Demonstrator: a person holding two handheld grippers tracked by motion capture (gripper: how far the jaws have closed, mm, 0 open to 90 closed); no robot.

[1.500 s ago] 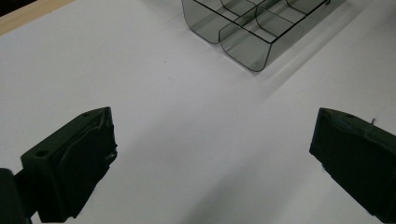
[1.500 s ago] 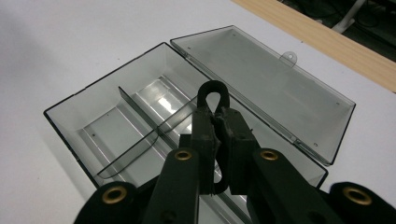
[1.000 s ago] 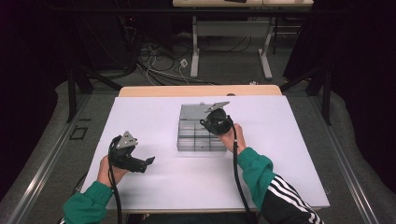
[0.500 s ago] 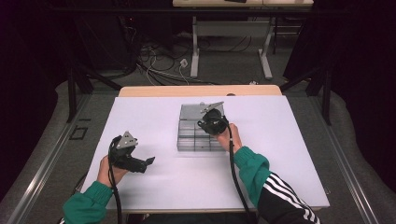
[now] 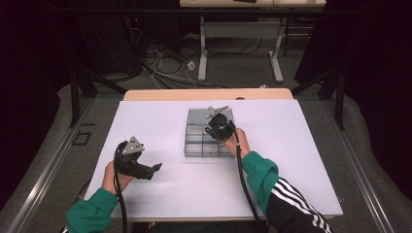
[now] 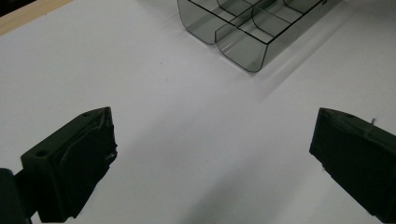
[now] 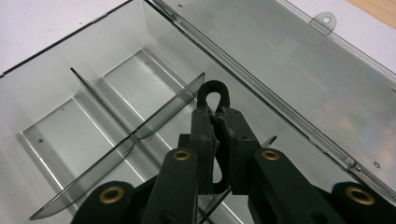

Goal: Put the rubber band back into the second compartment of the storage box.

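Holding a black rubber loop (image 7: 214, 95) pinched between its closed jaws, the right gripper (image 5: 219, 127) hung over a clear plastic box (image 5: 195, 145) with thin dividers, its compartments bare, its lid (image 7: 289, 56) laid open on the far side. The left gripper (image 5: 138, 165), jaws wide and holding nothing, rested near left on the smooth white counter (image 5: 291, 160).

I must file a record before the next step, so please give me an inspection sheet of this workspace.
Surface: white table top, bare where visible.
Job's things: clear compartment box, lid open; black loop, over a compartment.
Clutter: nothing seen.
Grippers: right hand-held gripper shut on the loop; left hand-held gripper open, nothing between its jaws, over bare table.
Cables: one trails from each gripper; more lie on the floor.
Surroundings: grey table legs, dark curtains.
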